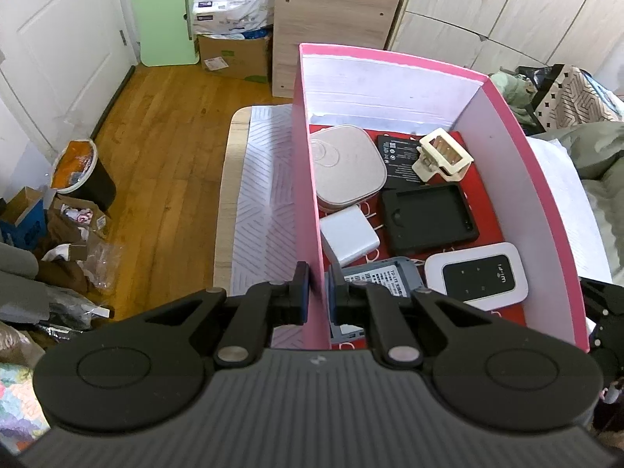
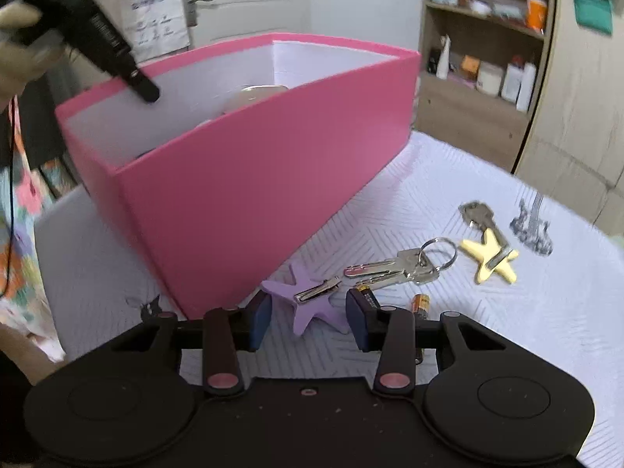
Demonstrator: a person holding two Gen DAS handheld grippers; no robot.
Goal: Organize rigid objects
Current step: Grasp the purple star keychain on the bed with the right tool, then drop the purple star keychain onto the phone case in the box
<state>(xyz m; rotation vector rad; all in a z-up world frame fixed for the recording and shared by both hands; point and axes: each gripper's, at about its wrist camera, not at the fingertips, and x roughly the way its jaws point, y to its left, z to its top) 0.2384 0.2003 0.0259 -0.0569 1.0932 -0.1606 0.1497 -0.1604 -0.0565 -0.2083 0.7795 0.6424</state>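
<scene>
Pink box [image 2: 249,179] — white patterned tabletop [image 2: 487,312]

- A home, most likely a bedroom that also serves for storage.
- A wooden plank floor [image 1: 163,124] runs up to a white panelled door [image 1: 58,39], with a second door and its lever handle [image 2: 197,2] in the right wrist view.
- Pale wood wardrobe doors [image 1: 526,4] fill the far wall beside a small wooden cabinet [image 1: 331,27].
- Open shelves [image 2: 483,39] hold bottles, jars and boxes of household goods.
- Rumpled green bedding [image 1: 600,148] and a patterned bag [image 1: 573,93] lie off the table's [image 2: 487,312] right edge.
- On the floor sit a cardboard box [image 1: 234,54], a stuffed parcel bag [image 1: 230,4], a full waste bin [image 1: 84,171] and loose packaging.
- A folded green board [image 1: 163,15] leans on the wall.
</scene>
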